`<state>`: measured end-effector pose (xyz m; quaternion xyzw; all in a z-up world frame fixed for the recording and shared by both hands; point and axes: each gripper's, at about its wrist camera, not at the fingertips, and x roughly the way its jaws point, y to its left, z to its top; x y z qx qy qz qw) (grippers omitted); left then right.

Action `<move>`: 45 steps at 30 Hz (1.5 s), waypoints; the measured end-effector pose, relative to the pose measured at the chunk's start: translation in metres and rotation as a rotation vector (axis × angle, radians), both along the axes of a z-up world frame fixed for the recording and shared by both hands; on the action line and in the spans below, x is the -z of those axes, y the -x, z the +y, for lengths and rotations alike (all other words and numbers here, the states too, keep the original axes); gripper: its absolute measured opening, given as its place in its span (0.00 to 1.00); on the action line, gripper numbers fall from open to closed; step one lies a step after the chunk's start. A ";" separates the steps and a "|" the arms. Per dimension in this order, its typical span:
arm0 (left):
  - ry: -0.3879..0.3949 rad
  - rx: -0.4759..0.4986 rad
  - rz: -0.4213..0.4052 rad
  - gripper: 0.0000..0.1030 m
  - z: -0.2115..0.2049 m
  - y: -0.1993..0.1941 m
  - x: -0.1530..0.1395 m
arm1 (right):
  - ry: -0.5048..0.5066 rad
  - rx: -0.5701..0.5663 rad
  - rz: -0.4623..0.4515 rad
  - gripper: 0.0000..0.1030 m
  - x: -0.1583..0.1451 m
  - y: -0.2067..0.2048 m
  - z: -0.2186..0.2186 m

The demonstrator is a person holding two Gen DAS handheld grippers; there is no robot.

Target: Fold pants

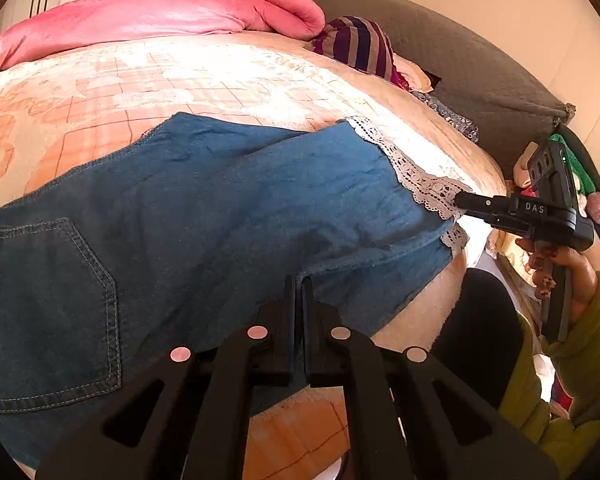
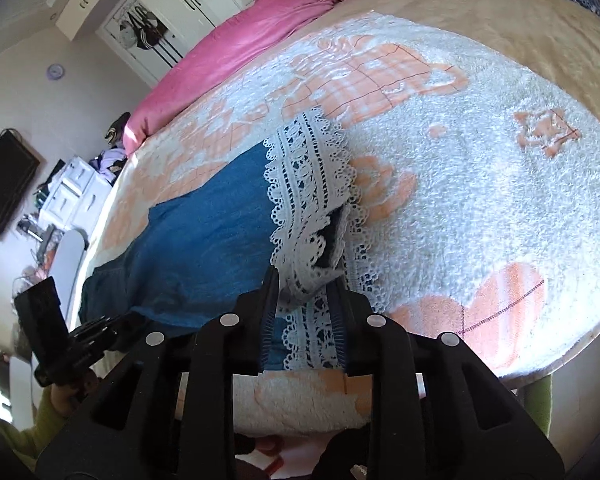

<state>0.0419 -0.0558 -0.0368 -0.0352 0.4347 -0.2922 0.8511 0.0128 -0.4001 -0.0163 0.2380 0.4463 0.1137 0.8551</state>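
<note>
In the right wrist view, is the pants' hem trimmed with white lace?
Yes, a band of white lace runs along the hem of the blue pants, lying on the blanket.

Left wrist view sits close above the near edge of the bed [image 1: 228,80], angled down across the pants [image 1: 220,200] toward the pink quilt [image 1: 160,16] and headboard [image 1: 460,60]. Right wrist view sits close at the same near edge, angled down over the lace hem [image 2: 312,184], toward the wardrobe [image 2: 160,12]. Both share pants, bed cover, quilt; each sees the other gripper at its side.
</note>
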 end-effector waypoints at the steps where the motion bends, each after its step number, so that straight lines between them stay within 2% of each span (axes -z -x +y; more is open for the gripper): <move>1: -0.006 -0.003 -0.004 0.02 0.000 0.000 0.000 | 0.008 0.001 0.005 0.11 0.001 0.001 -0.001; 2: -0.012 -0.006 -0.011 0.02 0.001 0.002 -0.001 | 0.011 -0.006 0.009 0.07 0.002 0.003 -0.002; 7: -0.052 0.034 -0.021 0.02 -0.003 0.012 -0.002 | 0.033 -0.026 0.024 0.07 0.003 0.016 -0.004; 12: -0.055 0.051 0.016 0.02 -0.005 0.017 0.011 | 0.067 -0.022 0.076 0.07 0.017 0.021 -0.006; 13: -0.056 0.052 0.019 0.02 -0.005 0.017 0.013 | 0.102 -0.023 0.070 0.08 0.014 0.022 -0.004; 15: -0.047 0.051 0.024 0.02 -0.003 0.016 0.014 | 0.233 -0.020 0.021 0.21 -0.001 0.026 0.004; 18: -0.039 0.048 0.026 0.02 -0.001 0.015 0.013 | 0.362 -0.050 -0.100 0.22 -0.025 0.034 0.017; 20: -0.043 0.049 0.022 0.02 -0.002 0.016 0.012 | 0.424 -0.161 -0.165 0.22 -0.036 0.035 0.040; 24: -0.039 0.042 0.016 0.02 -0.002 0.018 0.011 | 0.383 -0.479 -0.194 0.23 -0.029 0.032 0.102; 26: -0.038 0.040 0.012 0.02 -0.003 0.020 0.008 | 0.410 -0.611 -0.196 0.24 -0.021 0.033 0.135; 29: -0.039 0.043 -0.001 0.02 -0.003 0.022 0.002 | 0.507 -0.731 -0.206 0.27 -0.010 0.034 0.168; 31: -0.037 0.044 -0.008 0.02 -0.004 0.023 -0.001 | 0.584 -0.766 -0.209 0.27 -0.001 0.028 0.184; 32: -0.037 0.046 -0.011 0.02 -0.004 0.023 -0.003 | 0.601 -0.770 -0.204 0.23 0.003 0.028 0.187; 33: -0.039 0.047 -0.012 0.02 -0.004 0.024 -0.003 | 0.607 -0.772 -0.199 0.07 0.005 0.025 0.188; 34: -0.041 0.048 -0.011 0.02 -0.004 0.024 -0.003 | 0.602 -0.778 -0.190 0.01 0.006 0.024 0.186; 38: -0.047 0.052 0.005 0.05 0.000 0.025 0.002 | 0.531 -0.811 -0.181 0.00 0.000 0.031 0.173; 43: -0.039 0.049 0.044 0.06 0.003 0.024 0.012 | 0.499 -0.808 -0.122 0.02 0.016 0.028 0.171; 44: -0.037 0.046 0.042 0.09 0.005 0.026 0.012 | 0.475 -0.804 -0.113 0.03 0.015 0.026 0.169; 45: -0.038 0.039 0.039 0.17 0.007 0.027 0.009 | 0.456 -0.797 -0.108 0.04 0.013 0.025 0.167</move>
